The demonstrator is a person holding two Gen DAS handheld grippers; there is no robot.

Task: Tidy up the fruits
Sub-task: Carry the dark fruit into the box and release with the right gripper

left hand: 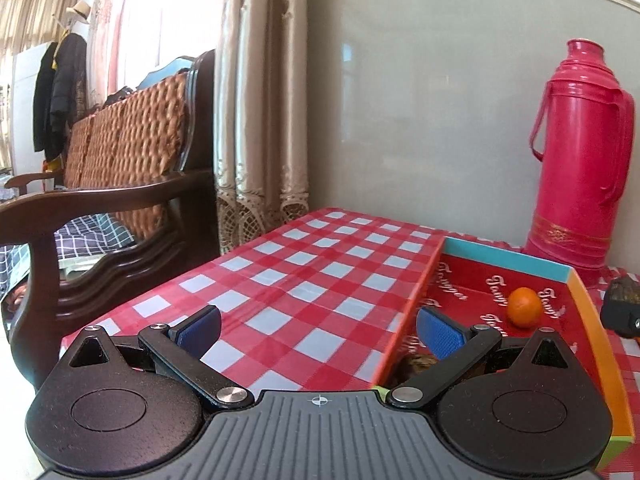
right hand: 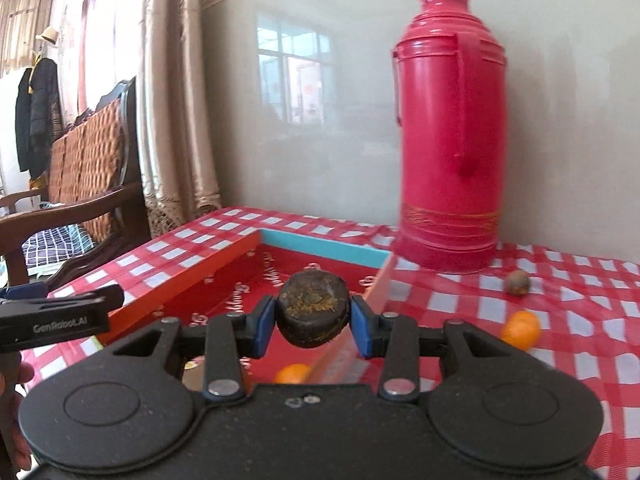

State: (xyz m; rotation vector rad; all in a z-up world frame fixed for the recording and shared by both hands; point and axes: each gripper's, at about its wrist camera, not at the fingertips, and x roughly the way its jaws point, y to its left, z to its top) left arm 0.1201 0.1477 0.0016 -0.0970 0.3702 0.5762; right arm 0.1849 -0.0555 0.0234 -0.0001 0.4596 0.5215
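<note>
A shallow red box (left hand: 476,288) with a blue far wall and orange sides lies on the checkered table; it also shows in the right wrist view (right hand: 320,246). A small orange (left hand: 525,306) sits inside it, seen low in the right wrist view (right hand: 294,374). My right gripper (right hand: 313,322) is shut on a dark brown fruit (right hand: 312,309) and holds it above the box. My left gripper (left hand: 318,330) is open and empty over the box's left wall. A dark fruit (left hand: 416,362) lies in the box behind its right finger. Another orange (right hand: 520,329) and a small brown fruit (right hand: 518,282) lie on the cloth right of the box.
A tall pink thermos (right hand: 450,136) stands behind the box's right corner, also in the left wrist view (left hand: 582,152). A wooden armchair (left hand: 120,184) stands left of the table, with curtains (left hand: 260,92) behind. The wall runs along the table's far edge.
</note>
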